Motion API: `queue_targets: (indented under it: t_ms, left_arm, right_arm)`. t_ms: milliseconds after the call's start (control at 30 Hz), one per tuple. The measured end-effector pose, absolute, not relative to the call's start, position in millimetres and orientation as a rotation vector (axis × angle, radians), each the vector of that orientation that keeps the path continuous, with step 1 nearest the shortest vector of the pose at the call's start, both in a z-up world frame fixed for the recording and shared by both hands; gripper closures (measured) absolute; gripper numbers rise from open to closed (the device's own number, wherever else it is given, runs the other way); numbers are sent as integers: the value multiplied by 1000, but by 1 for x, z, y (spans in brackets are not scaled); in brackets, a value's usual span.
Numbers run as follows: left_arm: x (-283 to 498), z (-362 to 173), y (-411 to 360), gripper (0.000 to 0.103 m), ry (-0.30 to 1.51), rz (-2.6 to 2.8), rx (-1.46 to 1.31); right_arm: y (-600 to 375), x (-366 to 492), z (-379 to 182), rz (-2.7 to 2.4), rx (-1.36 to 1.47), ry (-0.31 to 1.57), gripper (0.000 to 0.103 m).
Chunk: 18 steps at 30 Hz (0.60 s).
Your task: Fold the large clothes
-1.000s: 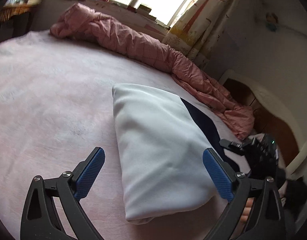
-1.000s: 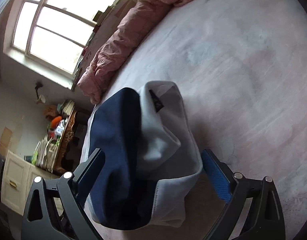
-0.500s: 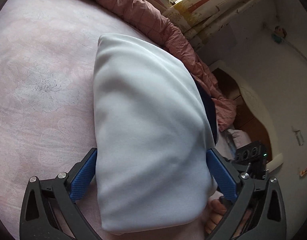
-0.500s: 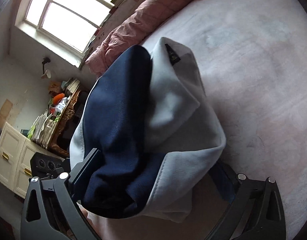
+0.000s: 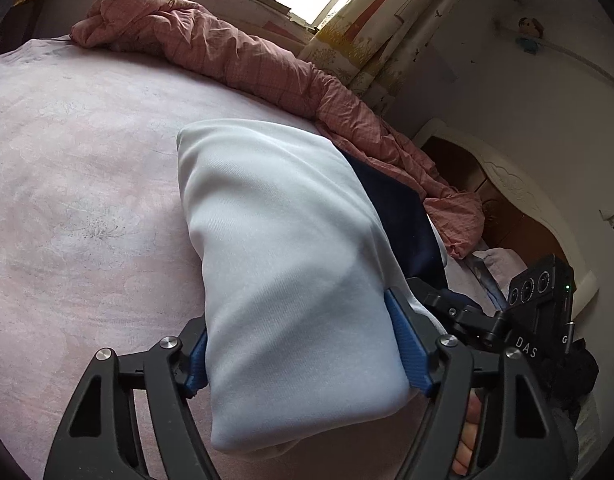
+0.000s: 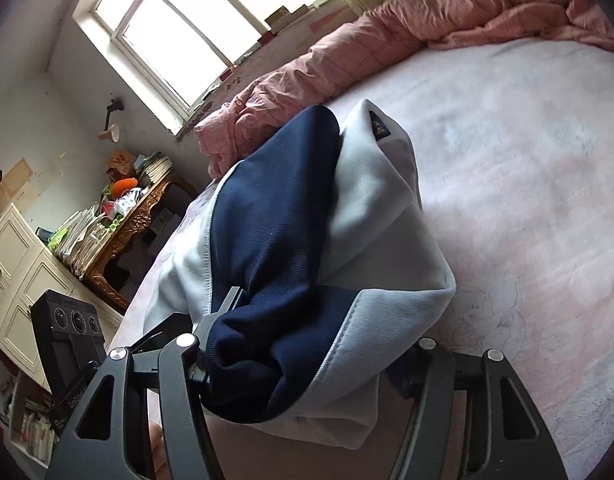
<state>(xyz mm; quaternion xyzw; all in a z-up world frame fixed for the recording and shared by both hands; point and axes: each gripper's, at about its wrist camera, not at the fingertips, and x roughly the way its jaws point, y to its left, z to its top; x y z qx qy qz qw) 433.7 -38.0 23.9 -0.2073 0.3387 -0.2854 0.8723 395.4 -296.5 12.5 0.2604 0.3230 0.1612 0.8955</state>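
Note:
A folded garment (image 5: 275,240), pale blue-white with a navy panel (image 6: 275,216), lies as a thick bundle on the pink bed sheet (image 5: 87,160). My left gripper (image 5: 303,344) straddles its near end. Its jaws are closing, and both blue pads (image 5: 407,344) lie against the cloth's sides. In the right wrist view the garment (image 6: 371,216) bulges between the fingers of my right gripper (image 6: 303,360). Those jaws are closing too, with cloth draped over the pads and hiding them. The two grippers face each other from opposite ends of the bundle.
A crumpled pink quilt (image 5: 235,52) runs along the far edge of the bed under the window (image 6: 187,32). A patterned curtain (image 5: 371,20) and a white headboard (image 5: 507,184) stand to the right. A cluttered wooden desk (image 6: 119,216) and white cabinets (image 6: 15,264) lie beyond the bed's side.
Both grippers pushed forward over the ends of the bundle and their jaws narrowed onto it. The bundle's near ends now look lifted, and the right view has rolled.

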Motion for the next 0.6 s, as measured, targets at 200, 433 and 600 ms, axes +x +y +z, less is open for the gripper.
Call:
queue_targets:
  t_ms: [200, 433, 600]
  left_arm:
    - [414, 55, -44, 29, 628, -624, -398]
    - [386, 119, -100, 29, 516, -737, -311]
    - [381, 154, -177, 29, 481, -885, -304]
  right_arm:
    - [-300, 371, 38, 345, 525, 600, 40]
    - [-347, 322, 98, 331, 490, 474, 41]
    - [-411, 283, 148, 234, 435, 388, 41]
